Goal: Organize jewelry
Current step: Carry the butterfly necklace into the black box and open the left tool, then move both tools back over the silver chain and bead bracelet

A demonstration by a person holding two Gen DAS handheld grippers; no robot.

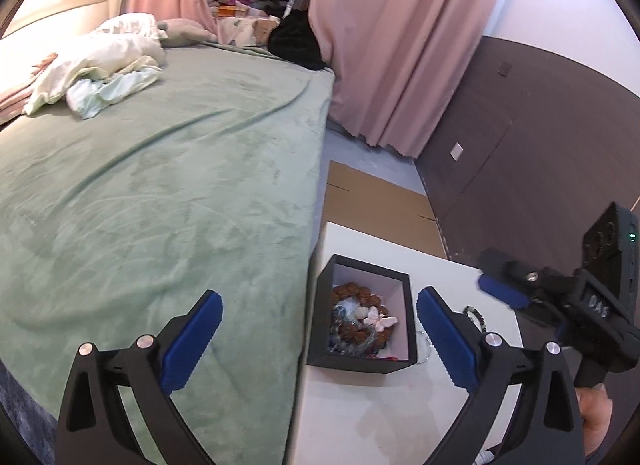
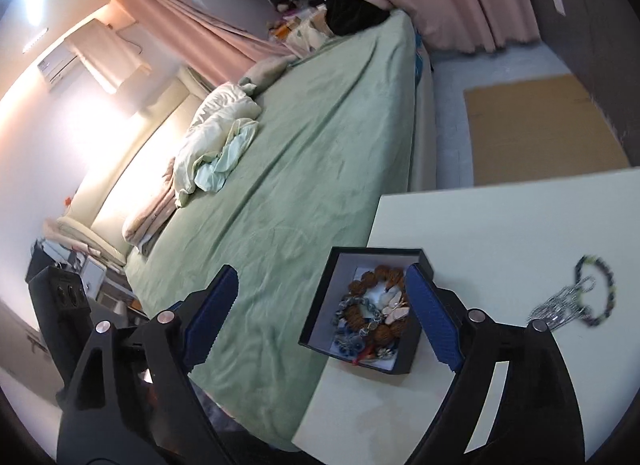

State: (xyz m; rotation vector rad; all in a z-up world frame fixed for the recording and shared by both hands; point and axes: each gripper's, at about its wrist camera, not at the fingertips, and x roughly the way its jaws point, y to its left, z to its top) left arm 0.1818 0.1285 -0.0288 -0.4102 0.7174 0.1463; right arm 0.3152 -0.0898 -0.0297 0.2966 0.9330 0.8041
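**Between pickups: both tools empty above the jewelry box**

While most of the jewelry already lies inside the black box (image 2: 412, 365), two pieces remain out on the white bench (image 2: 500, 225): a dark beaded bracelet (image 2: 596, 293) and a silver chain (image 2: 560, 309), the two overlapping, well apart from the box on its right. The step in hand is judged to be the gap between one deposit and the next pickup, with the task largely done. Inside the box, a brown bead bracelet (image 2: 380, 305), a pale butterfly piece (image 2: 396, 311) and a tangle of bluish and silver items lie heaped together.

The right tool (image 2: 320, 313) hangs above the box's near edge, its blue pads spread wide and nothing between them; it looks forward and down across the bench toward the green bed (image 2: 300, 185). The left tool (image 1: 320, 337) is likewise spread and empty, hovering over the gap between bed and bench, with the box framed between its fingers. In the left view the right tool's body shows at the far right, above the bench.

The next move probably calls for the right tool to swing rightward, descend onto the bracelet or chain, and close on a single thin strand without dragging the other piece along.
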